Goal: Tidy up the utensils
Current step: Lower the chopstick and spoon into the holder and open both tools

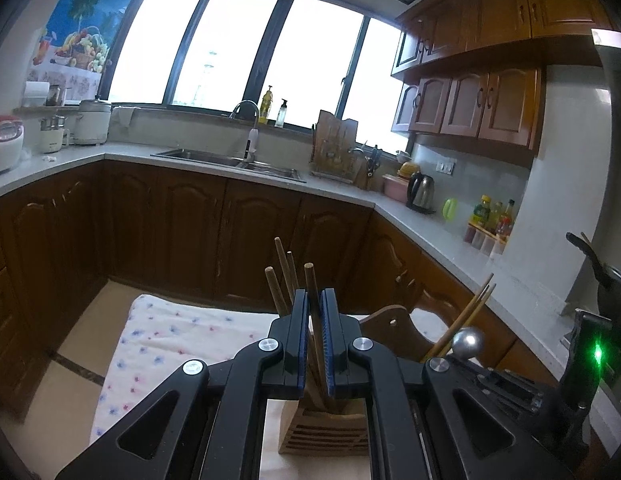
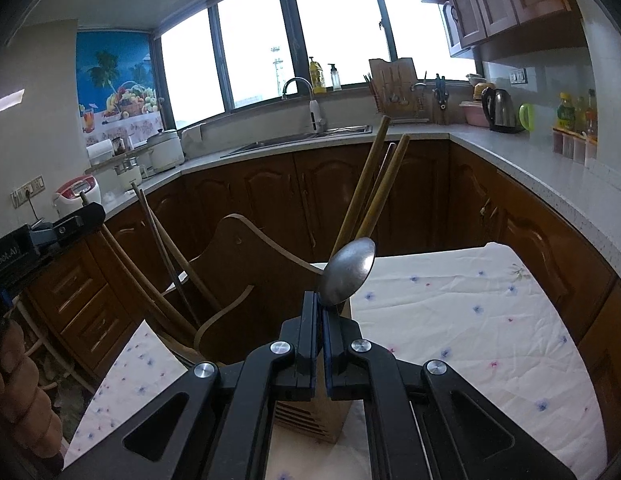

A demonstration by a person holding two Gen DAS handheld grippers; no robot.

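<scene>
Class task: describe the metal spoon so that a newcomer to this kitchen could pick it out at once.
Find the table with the floral cloth, then the wooden utensil holder standing on it. The metal spoon is above it, pinched in the right gripper: the only shiny thing among brown wooden chopsticks.

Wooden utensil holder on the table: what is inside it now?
Several wooden chopsticks stand inside the wooden holder. The left gripper clamps one; their lower ends are hidden. The right gripper holds a metal spoon above.

**Backlit kitchen, bowed edges**

We see daylight pouring through the window (image 1: 246,48), which is blown out to white. The lower cabinets (image 1: 190,220) sit dim beneath it. Fisheye distortion bends both views, with dark corners. A green light (image 1: 598,354) flares at the right edge.
</scene>
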